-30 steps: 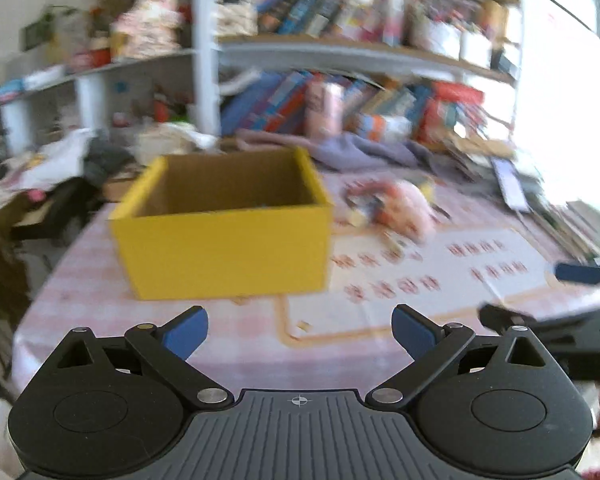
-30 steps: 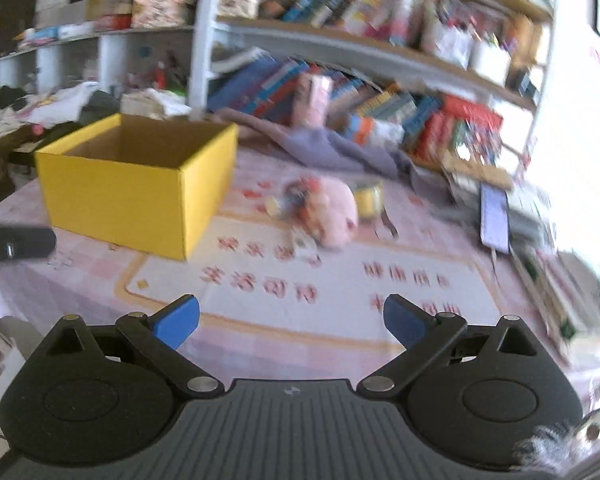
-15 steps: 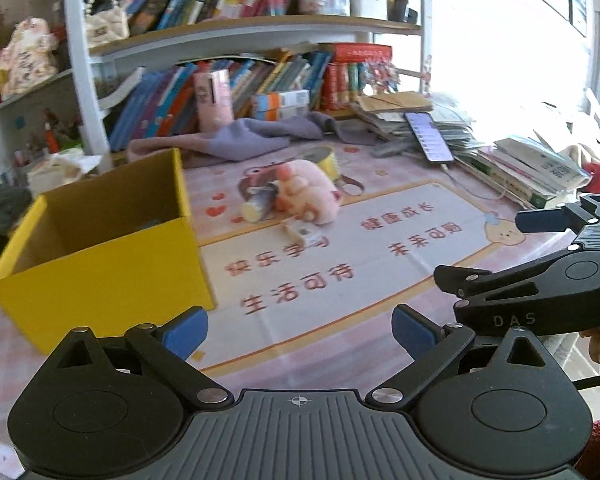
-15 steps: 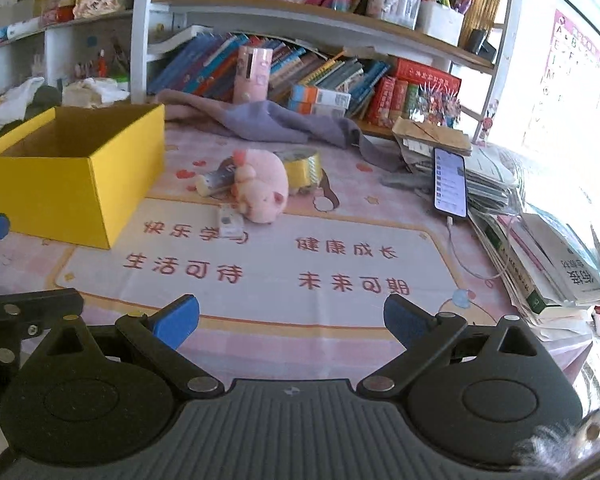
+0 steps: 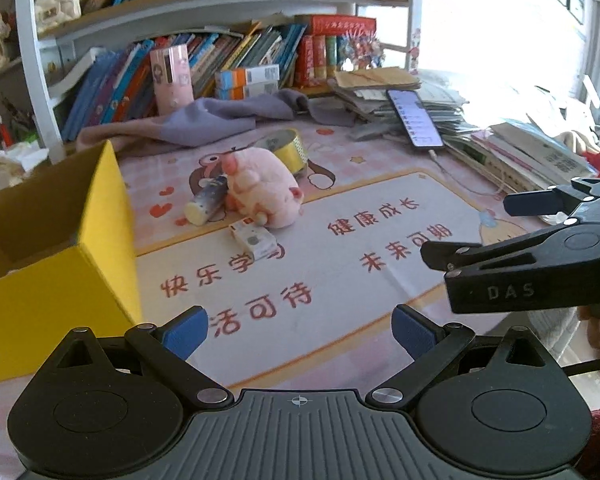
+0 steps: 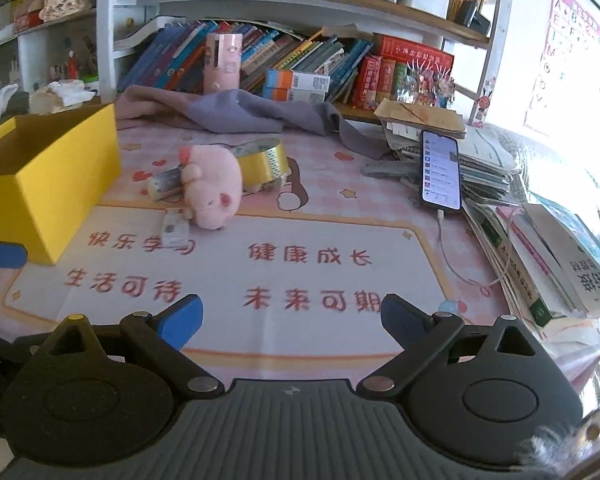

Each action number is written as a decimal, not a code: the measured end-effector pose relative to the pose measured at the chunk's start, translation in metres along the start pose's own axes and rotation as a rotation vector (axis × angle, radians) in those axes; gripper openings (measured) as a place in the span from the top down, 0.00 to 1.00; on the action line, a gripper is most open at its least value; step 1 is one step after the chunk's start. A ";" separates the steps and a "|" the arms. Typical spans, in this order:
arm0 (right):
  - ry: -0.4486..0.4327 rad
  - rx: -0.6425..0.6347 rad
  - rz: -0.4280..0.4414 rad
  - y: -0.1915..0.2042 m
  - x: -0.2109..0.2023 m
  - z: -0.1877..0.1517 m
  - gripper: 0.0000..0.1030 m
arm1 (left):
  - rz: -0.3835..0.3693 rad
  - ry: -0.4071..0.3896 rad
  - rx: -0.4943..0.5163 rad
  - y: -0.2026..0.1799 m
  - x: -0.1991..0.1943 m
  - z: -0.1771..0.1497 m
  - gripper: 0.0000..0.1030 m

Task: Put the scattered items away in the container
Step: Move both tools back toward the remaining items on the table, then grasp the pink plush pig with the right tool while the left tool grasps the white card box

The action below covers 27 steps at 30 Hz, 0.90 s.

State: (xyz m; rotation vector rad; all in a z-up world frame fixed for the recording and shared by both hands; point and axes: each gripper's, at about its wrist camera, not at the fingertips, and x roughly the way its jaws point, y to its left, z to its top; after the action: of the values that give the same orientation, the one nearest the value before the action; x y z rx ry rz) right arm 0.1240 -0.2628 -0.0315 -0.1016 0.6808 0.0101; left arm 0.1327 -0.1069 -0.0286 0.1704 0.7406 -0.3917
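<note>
An open yellow box (image 5: 60,272) stands at the left of the table; it also shows in the right wrist view (image 6: 48,176). A pink plush pig (image 5: 260,188) (image 6: 216,180) lies mid-table. Beside it lie a tube (image 5: 208,200) (image 6: 166,182), a yellow tape roll (image 5: 290,148) (image 6: 264,162) and a small white packet (image 5: 254,238) (image 6: 175,225). My left gripper (image 5: 300,330) is open and empty, near the table's front edge. My right gripper (image 6: 291,314) is open and empty; it also shows at the right of the left wrist view (image 5: 496,224).
A phone (image 6: 440,172) with a cable leans on stacked books and papers (image 6: 540,248) at the right. A purple cloth (image 6: 236,114) lies at the back before a packed bookshelf (image 6: 300,60). A printed mat (image 6: 260,264) covers the table.
Both views have swung right, from the yellow box toward the pig and the mat, and have moved closer to the items. Both grippers have stayed open.
</note>
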 end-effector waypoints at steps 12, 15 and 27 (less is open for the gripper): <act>0.041 -0.037 0.131 -0.053 0.075 0.050 0.06 | 0.107 0.086 -0.121 -0.008 0.067 0.042 0.05; 0.060 -0.045 0.192 -0.059 0.096 0.059 0.07 | 0.141 0.111 -0.136 -0.010 0.079 0.048 0.05; 0.155 -0.019 0.463 -0.043 0.178 0.107 0.07 | 0.251 0.151 -0.147 0.000 0.122 0.068 0.09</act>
State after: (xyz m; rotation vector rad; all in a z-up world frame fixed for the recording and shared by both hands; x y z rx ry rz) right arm 0.3314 -0.2999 -0.0567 0.0389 0.8475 0.4573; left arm 0.2567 -0.1614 -0.0627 0.1528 0.8822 -0.0855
